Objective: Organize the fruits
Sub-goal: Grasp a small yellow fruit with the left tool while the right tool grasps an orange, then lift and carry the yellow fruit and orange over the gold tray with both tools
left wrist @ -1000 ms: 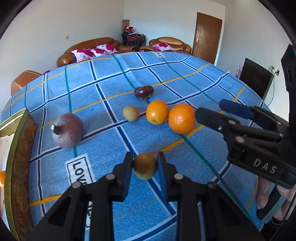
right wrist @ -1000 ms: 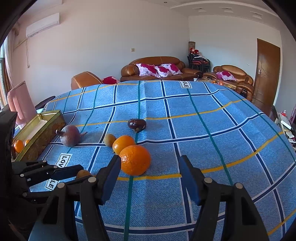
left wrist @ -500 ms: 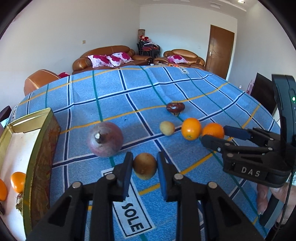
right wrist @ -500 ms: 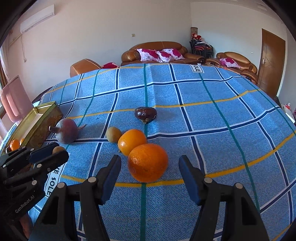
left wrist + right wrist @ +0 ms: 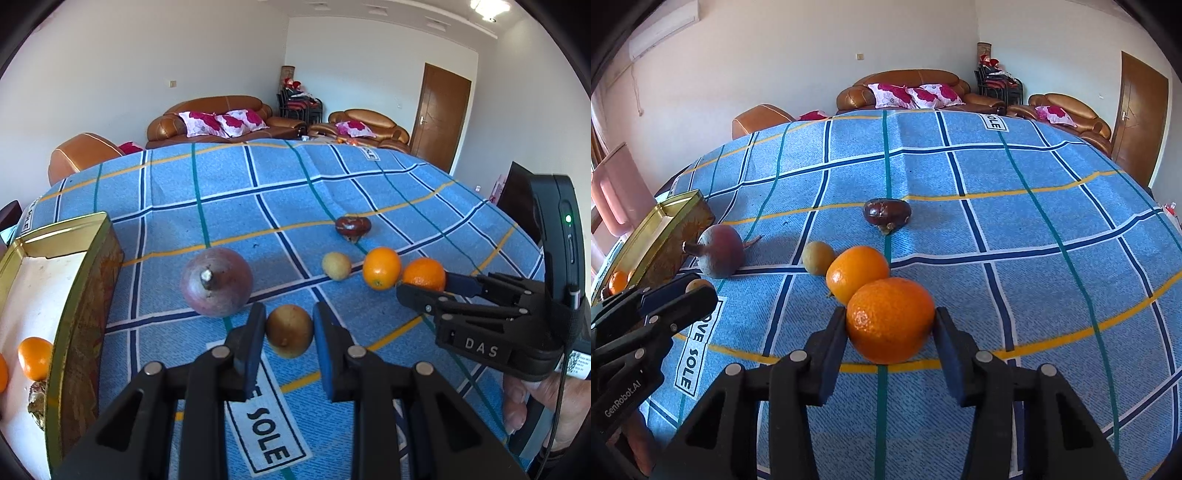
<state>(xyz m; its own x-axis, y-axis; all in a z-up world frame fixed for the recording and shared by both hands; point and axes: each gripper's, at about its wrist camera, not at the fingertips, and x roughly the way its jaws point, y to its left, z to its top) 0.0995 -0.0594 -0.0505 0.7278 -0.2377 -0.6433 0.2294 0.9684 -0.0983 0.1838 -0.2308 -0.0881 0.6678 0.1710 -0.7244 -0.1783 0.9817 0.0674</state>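
The left gripper [image 5: 289,332] holds a small round brown-yellow fruit [image 5: 289,330] between its blue-padded fingers [image 5: 254,341], which press it on both sides; it hangs above the blue checked cloth [image 5: 229,192] that covers the desk, over the printed "SOLE" label [image 5: 267,435]. To the left stands the gold-rimmed rectangular tin box [image 5: 79,314], its near wall close beside the gripper's left finger. Inside lie a small orange mandarin [image 5: 35,358] and a crinkled gold-wrapped piece [image 5: 37,406] on the white bottom. Just beyond the held fruit sits a large purple-red round fruit with a stub stem [image 5: 216,282], between the gripper and the box's far corner.

The right gripper [image 5: 890,341] has its fingers [image 5: 833,349] narrowed onto a large orange with pitted skin [image 5: 890,319], touching it on both sides; whether the orange is lifted off the cloth cannot be told. A second, smoother orange [image 5: 857,273] touches it from behind, with a small yellow-green round fruit [image 5: 817,257] just beside that one. A dark glossy brown-red fruit [image 5: 886,213] lies apart, farther back.

Right and beyond this row the cloth runs bare to its far edge, where brown leather sofas with pink floral cushions [image 5: 905,92] stand. The two grippers are well apart, with bare cloth between them.
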